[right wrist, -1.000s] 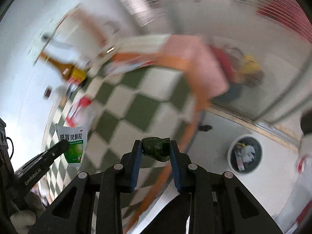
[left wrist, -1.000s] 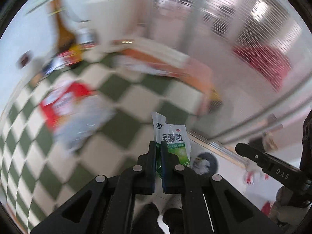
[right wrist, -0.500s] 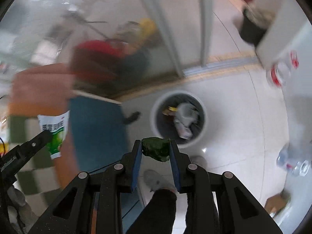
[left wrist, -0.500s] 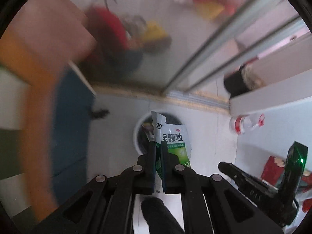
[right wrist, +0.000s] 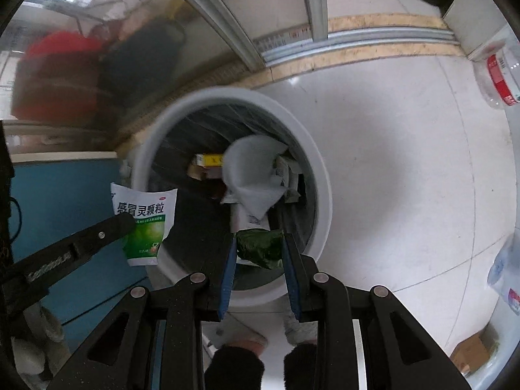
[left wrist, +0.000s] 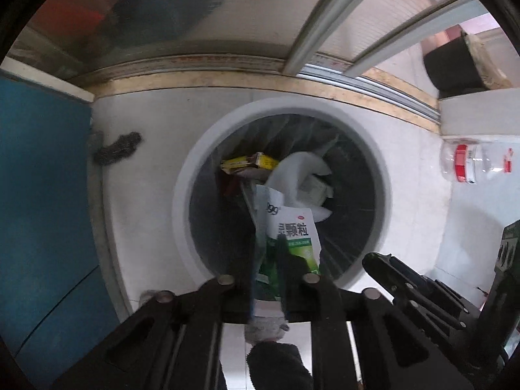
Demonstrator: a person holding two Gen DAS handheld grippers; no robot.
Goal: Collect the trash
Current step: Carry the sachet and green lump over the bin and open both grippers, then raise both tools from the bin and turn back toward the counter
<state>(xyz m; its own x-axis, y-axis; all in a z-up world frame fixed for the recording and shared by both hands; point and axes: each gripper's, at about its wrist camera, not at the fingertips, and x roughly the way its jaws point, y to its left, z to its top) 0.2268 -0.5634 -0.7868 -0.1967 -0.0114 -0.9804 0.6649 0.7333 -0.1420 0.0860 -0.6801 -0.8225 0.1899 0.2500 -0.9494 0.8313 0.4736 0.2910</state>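
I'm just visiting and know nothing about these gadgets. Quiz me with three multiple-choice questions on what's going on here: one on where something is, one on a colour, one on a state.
1. Where is the white and green packet in the left gripper?
A. Over the bin
B. On a shelf
C. Flat on the floor

2. What colour is the crumpled wrapper in the right gripper?
A. Red
B. Dark green
C. Yellow

3. What state is the bin in?
A. Overturned
B. Covered by a lid
C. Open, with trash inside

Answers:
1 A, the packet hangs above the bin's mouth.
2 B, the wad between the fingers is dark green.
3 C, boxes and white wrapping lie inside the open rim.
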